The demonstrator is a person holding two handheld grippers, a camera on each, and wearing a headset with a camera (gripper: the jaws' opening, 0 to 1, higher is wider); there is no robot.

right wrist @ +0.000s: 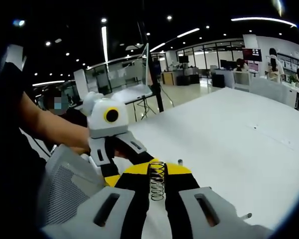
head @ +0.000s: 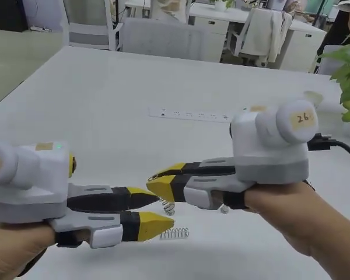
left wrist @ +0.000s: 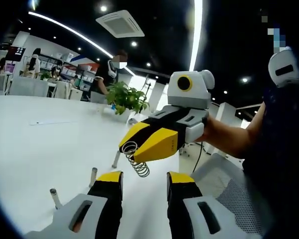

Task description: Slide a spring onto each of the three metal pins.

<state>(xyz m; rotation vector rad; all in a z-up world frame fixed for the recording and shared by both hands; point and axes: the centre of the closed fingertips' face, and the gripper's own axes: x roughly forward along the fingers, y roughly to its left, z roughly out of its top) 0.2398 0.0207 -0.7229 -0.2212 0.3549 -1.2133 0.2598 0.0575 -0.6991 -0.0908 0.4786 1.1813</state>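
Your left gripper (head: 165, 211) sat closest, held level with its jaws pointing right and standing apart on nothing. It was just above a loose spring (head: 174, 233) that lay flat on the white table (head: 134, 87), long axis running left to right. Your right gripper (head: 151, 181) reached in level from the right, jaws pointing left and closed on a second spring (left wrist: 136, 160), which slanted down from the tips toward the table, beside a standing metal pin (left wrist: 116, 159).

I get an evenly bright head view, with soft shadows on the table (head: 105, 105); both gripper views bend at their edges, ceiling strip lights (left wrist: 197, 30) glaring.
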